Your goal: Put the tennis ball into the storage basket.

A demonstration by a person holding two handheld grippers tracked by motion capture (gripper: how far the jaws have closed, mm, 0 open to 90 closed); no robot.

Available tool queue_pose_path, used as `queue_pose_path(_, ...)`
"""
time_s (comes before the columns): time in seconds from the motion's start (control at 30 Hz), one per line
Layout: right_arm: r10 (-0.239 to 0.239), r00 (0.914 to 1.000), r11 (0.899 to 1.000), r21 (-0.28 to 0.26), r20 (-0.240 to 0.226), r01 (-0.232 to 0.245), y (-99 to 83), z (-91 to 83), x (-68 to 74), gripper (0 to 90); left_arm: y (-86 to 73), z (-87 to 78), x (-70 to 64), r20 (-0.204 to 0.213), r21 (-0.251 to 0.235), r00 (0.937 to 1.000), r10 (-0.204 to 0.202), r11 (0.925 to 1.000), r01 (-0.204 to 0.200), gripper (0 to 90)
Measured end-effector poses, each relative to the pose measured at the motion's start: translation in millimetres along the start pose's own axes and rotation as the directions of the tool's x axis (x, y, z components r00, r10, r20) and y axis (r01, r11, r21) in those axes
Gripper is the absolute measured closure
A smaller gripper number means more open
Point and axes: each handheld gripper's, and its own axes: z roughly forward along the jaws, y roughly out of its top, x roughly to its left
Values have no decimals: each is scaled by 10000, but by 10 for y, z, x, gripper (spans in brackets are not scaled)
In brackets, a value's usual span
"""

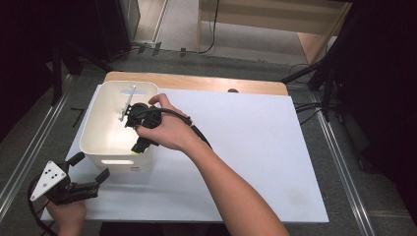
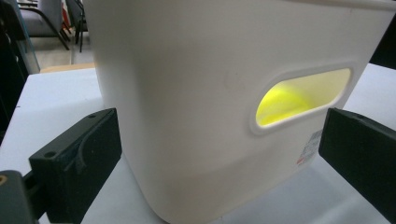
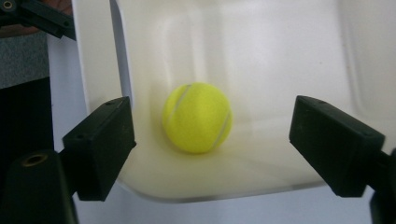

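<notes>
White bin (image 1: 93, 130) holds tennis ball (image 3: 197, 117); right claw (image 3: 212, 140) wide above it.

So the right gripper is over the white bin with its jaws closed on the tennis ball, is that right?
Not quite: the right gripper is over the white bin, but its jaws stand open, well apart from the tennis ball, which lies untouched on the bin's floor. The right gripper view shows it.

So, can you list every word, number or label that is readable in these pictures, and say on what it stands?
No text can be read anywhere.
Sticker low on the white bin, below its handle slot: red and dark print, too small and blurred to read.
Tennis ball inside the bin: no print visible on the side that shows.
</notes>
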Motion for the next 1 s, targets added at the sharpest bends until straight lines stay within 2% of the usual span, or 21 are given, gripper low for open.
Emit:
queue_pose_path(0.17,164,9997,9997,-173,191,-161,-54,-93,5,101,0,1,-2,4,3,10000,0,10000,0,0)
queue_pose_path(0.33,575,9981,9966,-605,241,-560,-142,-185,-8,92,0,1,2,-18,-10,10000,-14,10000,14,0)
queue_pose_path(0.5,1073,9942,9896,-960,-49,-1073,-268,-263,-35,9,0,3,-5,-22,36,10000,10,10000,-10,0)
queue_pose_path(0.8,1531,9880,9790,-1398,219,-1486,-512,-366,-48,0,0,4,-9,-23,53,10000,32,10000,-32,0)
queue_pose_path(0.83,1686,9853,9761,-1440,288,-1628,-539,-387,-39,0,0,1,-5,-25,92,10000,69,9999,-68,0)
queue_pose_path(1.0,1834,9818,9690,-1773,496,-1721,-696,-486,-40,0,0,-1,-3,-15,62,10000,36,10000,-36,0)
